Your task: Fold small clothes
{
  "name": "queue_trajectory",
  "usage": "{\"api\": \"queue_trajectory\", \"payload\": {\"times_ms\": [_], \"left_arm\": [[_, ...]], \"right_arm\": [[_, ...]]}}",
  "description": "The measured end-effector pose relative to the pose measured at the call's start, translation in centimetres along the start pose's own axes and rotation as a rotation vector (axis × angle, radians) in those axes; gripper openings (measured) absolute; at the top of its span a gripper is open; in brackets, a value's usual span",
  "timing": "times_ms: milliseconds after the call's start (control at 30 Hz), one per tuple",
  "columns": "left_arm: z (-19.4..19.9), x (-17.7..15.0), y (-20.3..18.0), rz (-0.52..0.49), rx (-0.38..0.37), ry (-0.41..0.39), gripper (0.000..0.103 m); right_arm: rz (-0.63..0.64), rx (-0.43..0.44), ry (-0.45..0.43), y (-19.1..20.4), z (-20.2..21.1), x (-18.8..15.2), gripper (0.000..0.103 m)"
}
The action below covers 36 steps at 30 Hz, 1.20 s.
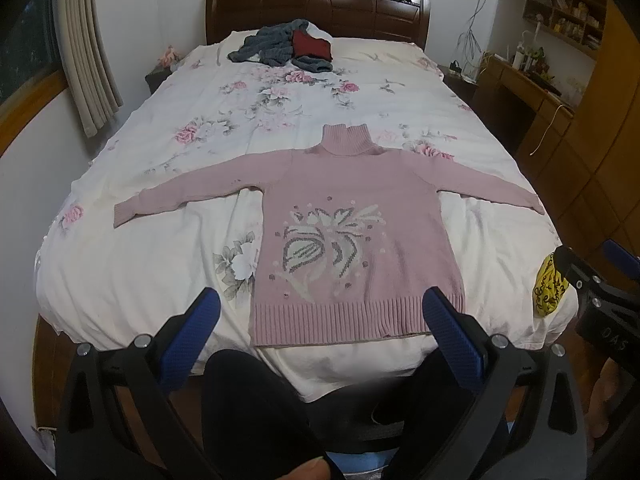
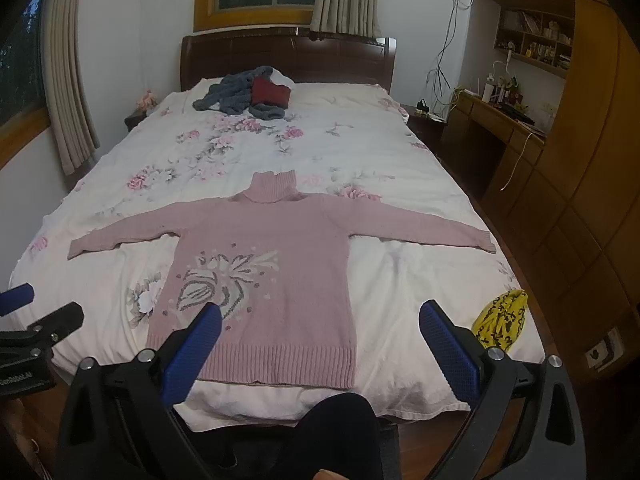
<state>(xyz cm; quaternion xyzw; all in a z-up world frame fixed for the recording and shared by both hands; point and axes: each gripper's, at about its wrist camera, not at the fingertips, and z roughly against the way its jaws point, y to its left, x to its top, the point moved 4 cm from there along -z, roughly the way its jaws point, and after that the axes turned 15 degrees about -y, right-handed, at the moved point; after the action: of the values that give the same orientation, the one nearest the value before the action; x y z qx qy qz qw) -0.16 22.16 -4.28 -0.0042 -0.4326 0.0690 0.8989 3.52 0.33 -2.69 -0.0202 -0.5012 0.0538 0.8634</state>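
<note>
A pink turtleneck sweater with a grey and white flower pattern lies flat on the bed, face up, both sleeves spread out sideways and its ribbed hem toward me. My left gripper hangs open above the bed's foot, just short of the hem, with nothing between its blue pads. My right gripper is likewise open and empty, held over the hem's right part. Each gripper shows at the edge of the other's view.
The bed carries a white floral cover. A pile of grey and dark red clothes lies near the headboard. A yellow patterned cloth sits at the near right corner. Desk and wardrobe stand right.
</note>
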Motion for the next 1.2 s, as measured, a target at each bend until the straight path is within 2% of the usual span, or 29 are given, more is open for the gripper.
{"api": "queue_trajectory", "payload": {"times_ms": [1200], "left_arm": [[0.18,0.48,0.42,-0.001,0.02,-0.016,0.1]], "right_arm": [[0.0,0.006,0.007,0.56,-0.12,-0.41,0.099]]}}
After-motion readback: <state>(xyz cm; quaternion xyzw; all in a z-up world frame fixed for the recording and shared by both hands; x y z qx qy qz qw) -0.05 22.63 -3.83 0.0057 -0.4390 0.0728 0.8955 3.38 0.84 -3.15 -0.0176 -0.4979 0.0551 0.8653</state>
